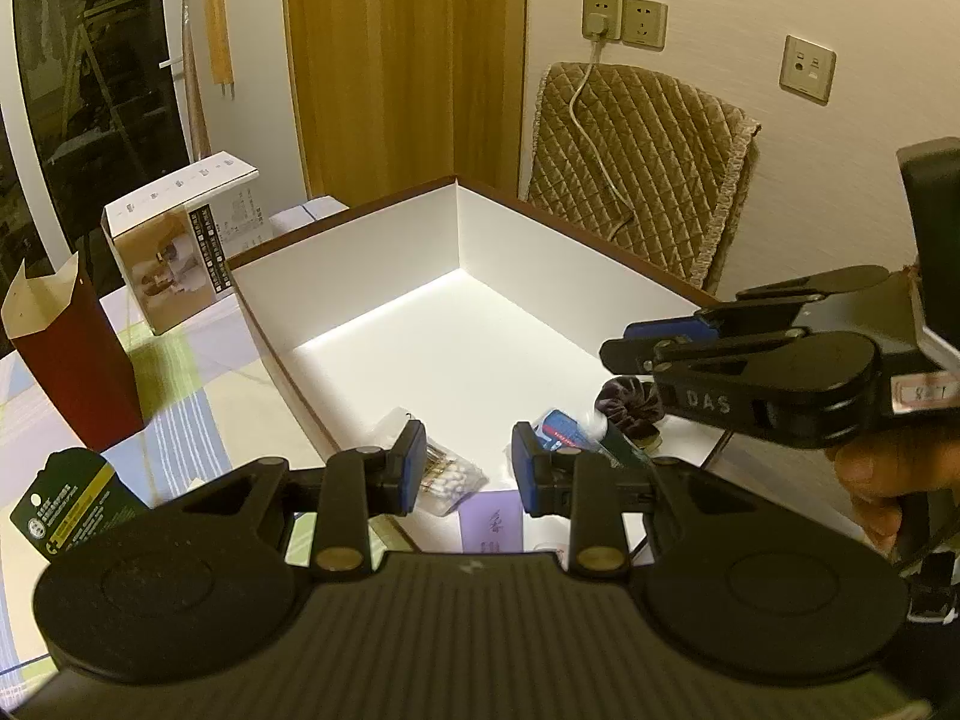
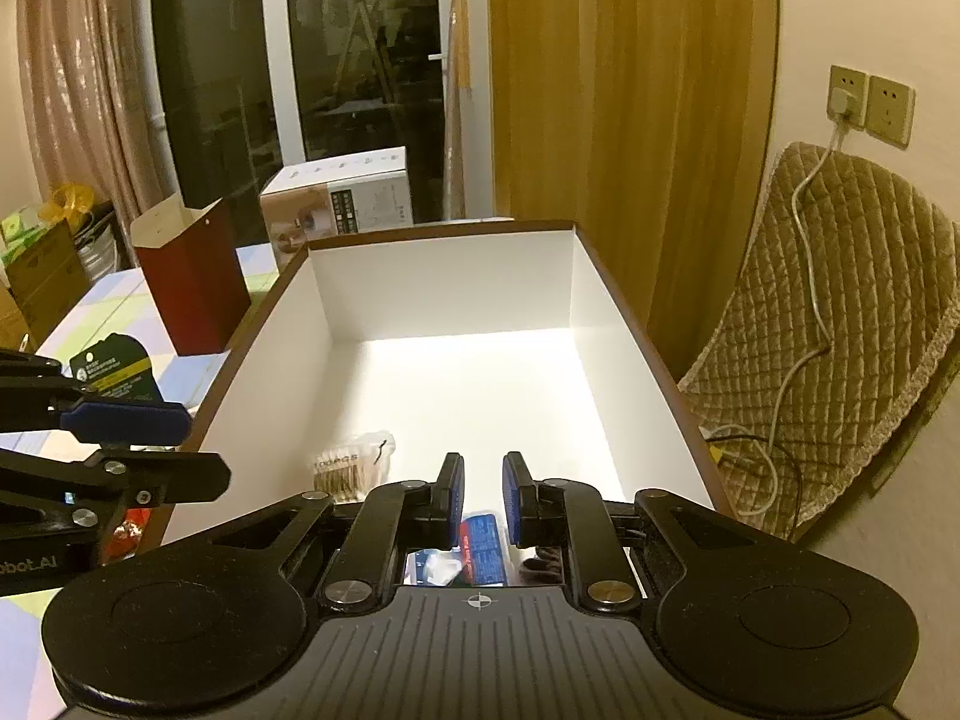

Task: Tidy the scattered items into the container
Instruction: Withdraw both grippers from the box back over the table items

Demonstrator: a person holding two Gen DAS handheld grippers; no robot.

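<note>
A large white box with a brown rim stands on the table. In its near end lie a clear bag of cotton swabs, a blue and white packet, a dark scrunchie and a purple card. My left gripper is open and empty above the box's near left rim. My right gripper is open and empty above the packet; it also shows in the left wrist view. A dark green carded item lies on the table outside the box.
A red paper bag and a white product carton stand on the checked tablecloth left of the box. A quilted chair back with a white cable is to the right, by the wall.
</note>
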